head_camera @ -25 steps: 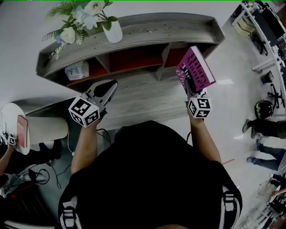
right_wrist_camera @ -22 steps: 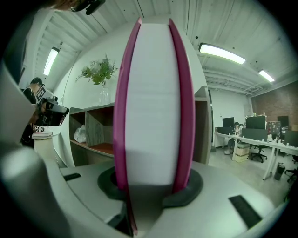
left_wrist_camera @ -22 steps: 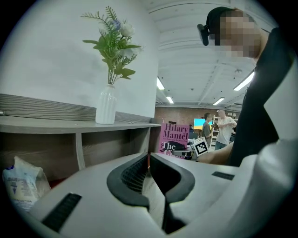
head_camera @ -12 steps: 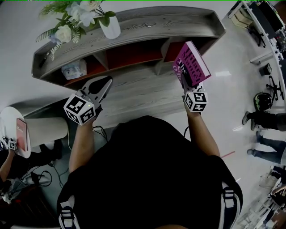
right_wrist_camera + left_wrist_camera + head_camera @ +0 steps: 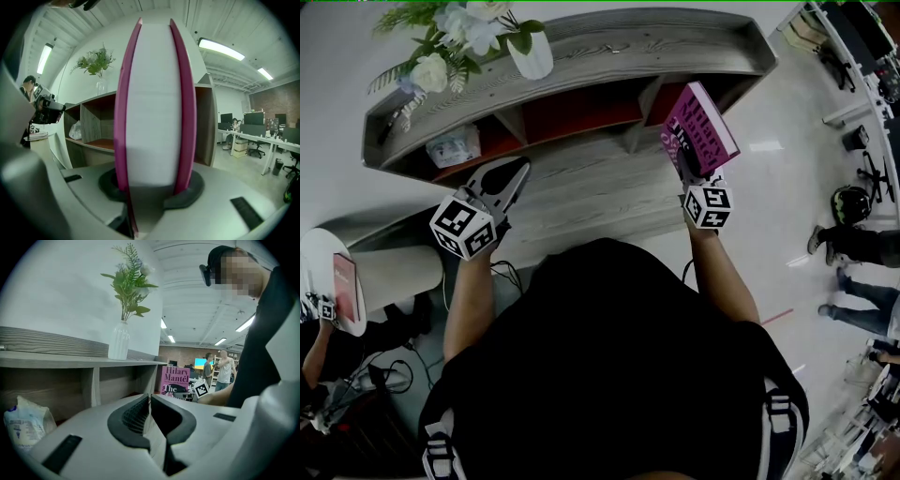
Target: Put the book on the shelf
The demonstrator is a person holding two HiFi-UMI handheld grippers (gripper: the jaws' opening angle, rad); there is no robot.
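The right claw grips a magenta book upright by its lower edge, just in front of the right-hand compartment of the wooden shelf. The left claw, clenched on nothing, hovers before the left compartments, below a white vase.

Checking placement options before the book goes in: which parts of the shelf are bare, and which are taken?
The middle compartment is bare between its two dividers. The right compartment, behind the held book, looks empty as far as visible. The shelf top is bare right of the vase. Crowded: the left compartment holds a white packet.
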